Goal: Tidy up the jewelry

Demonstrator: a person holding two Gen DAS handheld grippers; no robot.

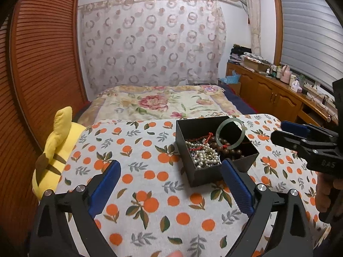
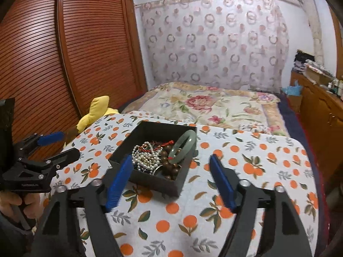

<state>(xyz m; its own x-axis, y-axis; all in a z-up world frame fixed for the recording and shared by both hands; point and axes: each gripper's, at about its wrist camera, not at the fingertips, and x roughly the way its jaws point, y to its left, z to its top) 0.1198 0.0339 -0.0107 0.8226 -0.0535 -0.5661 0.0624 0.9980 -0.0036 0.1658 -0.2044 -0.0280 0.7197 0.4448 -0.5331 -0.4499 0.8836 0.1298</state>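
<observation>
A black open box stands on the orange-print tablecloth. In it lie a green jade bangle, a white pearl strand, brown wooden beads and a red cord. My left gripper is open and empty, just short of the box's near left side; it also shows at the left of the right wrist view. My right gripper is open and empty, its left finger over the box's near corner; it also shows in the left wrist view.
The table is covered with the orange-print cloth. A yellow plush toy sits at its left edge. A bed with a floral quilt lies behind. A wooden slatted wardrobe is left, a low cabinet right.
</observation>
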